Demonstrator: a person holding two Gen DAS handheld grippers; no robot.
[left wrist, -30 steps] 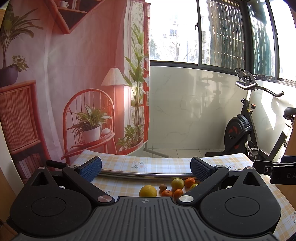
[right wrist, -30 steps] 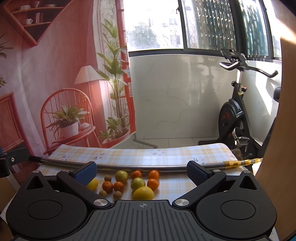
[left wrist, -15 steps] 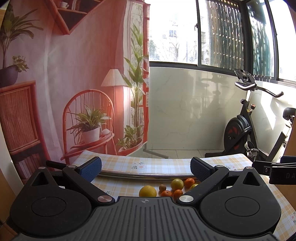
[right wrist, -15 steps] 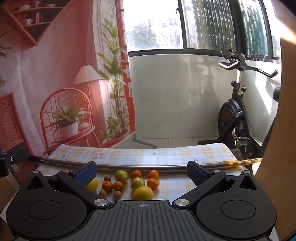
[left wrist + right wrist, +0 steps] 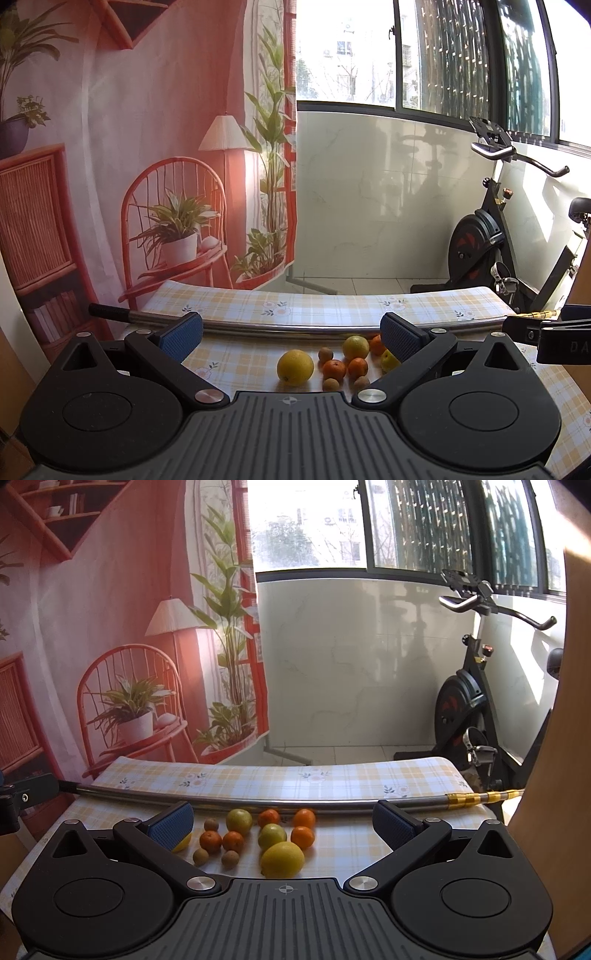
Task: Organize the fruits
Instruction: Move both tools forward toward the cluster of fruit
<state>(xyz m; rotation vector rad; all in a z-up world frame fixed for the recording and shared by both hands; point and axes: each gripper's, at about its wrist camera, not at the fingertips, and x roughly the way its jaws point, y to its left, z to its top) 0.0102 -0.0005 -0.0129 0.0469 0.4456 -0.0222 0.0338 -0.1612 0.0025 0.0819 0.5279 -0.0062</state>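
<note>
Fruits (image 5: 258,834) cluster loosely on the counter (image 5: 351,779): large yellow lemon (image 5: 282,859) at 6 o'clock, oranges (image 5: 303,836) and small brown ones (image 5: 200,856) around.

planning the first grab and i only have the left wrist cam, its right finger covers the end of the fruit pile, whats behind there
Observer: The right wrist view shows a second large yellow fruit there, at the near edge of the pile.
Operator: any oranges past that
Observer: Yes, two: a near orange beside a greenish fruit, and a far orange close to the metal pole.
Operator: is the right gripper busy
Observer: No. The right gripper is open and holds nothing.
</note>
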